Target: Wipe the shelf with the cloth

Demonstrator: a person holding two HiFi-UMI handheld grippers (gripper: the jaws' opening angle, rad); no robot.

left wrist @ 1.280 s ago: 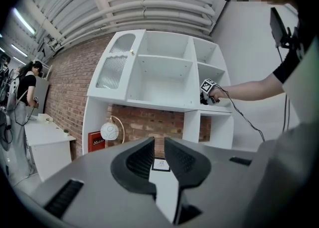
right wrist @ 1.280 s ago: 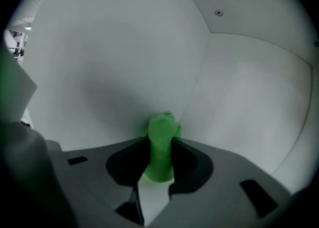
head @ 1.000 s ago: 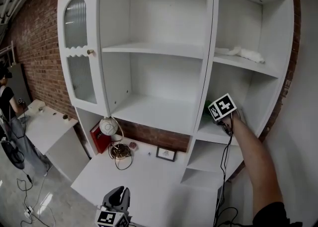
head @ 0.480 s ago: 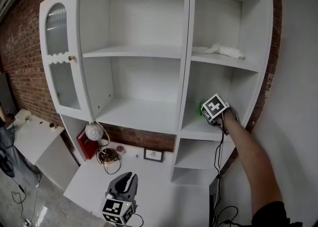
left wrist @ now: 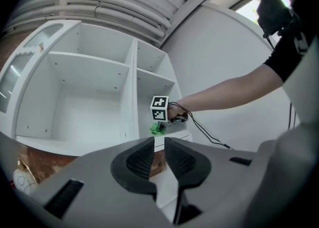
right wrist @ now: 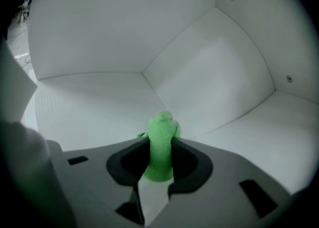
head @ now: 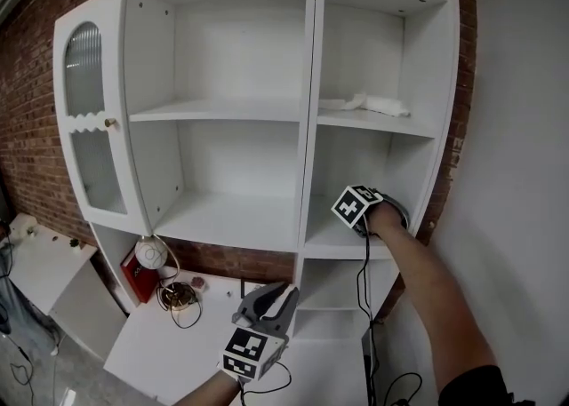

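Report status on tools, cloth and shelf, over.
Right tool shut on green fuzzy cloth, inside white shelf unit. Left tool slightly open, empty, held low. No obstruction visible.

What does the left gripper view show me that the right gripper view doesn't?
Only the left gripper view: the empty left tongs with a narrow gap between the jaws, the whole white wooden shelf unit seen from outside, and the person's arm reaching into its right column. Only the right gripper view: the right tongs up close, jaws clamped on the green fabric cloth, and the compartment's bare inner corner. Both: that cloth and the shelf unit's white panels.
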